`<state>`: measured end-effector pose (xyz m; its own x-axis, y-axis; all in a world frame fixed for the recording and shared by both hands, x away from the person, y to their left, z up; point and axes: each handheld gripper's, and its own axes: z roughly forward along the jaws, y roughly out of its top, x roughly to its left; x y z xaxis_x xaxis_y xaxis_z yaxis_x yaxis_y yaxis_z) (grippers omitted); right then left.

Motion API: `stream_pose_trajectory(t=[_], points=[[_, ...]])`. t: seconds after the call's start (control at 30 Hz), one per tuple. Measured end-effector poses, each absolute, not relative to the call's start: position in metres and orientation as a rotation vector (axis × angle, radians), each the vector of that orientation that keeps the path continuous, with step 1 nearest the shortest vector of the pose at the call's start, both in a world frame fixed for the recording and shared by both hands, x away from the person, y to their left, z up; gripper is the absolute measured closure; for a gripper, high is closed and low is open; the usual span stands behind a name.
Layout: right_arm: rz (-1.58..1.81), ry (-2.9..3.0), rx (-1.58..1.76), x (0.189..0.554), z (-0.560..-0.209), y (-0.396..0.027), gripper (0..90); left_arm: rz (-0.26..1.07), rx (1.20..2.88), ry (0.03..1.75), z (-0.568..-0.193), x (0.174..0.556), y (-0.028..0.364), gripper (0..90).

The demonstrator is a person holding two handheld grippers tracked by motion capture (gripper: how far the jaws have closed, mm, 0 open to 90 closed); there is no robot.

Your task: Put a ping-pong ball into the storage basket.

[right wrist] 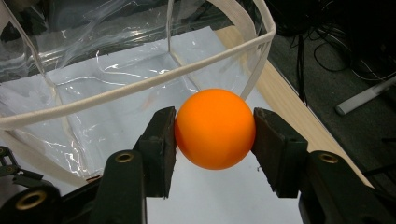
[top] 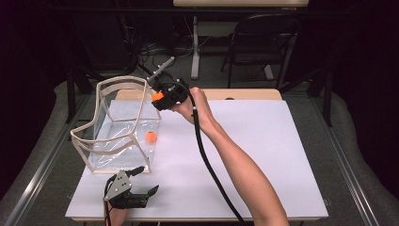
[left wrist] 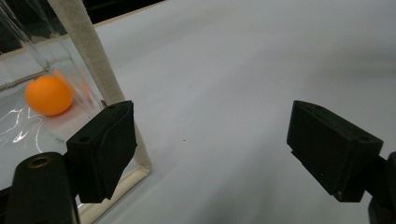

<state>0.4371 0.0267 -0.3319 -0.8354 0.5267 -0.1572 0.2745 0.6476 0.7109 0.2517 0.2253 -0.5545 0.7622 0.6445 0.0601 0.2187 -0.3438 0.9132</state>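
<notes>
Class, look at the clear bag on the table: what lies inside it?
Inside the clear bag, one orange ball rests on its floor. The transparent walls hide nothing, though glare blurs parts. A second ball sits in the right gripper's jaws, outside the rim.

No text, label, brand, number or sign can be read anywhere. The surfaces in all three views are plain and unmarked.
</notes>
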Motion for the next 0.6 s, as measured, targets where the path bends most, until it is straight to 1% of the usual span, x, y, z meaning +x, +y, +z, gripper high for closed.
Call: stream_pose_trajectory(t=[0.6], points=[[1.009, 2.522, 0.614, 0.439, -0.328, 0.039, 50.9, 0.508, 1.910, 0.663, -0.555, 0.252, 0.225, 15.8]])
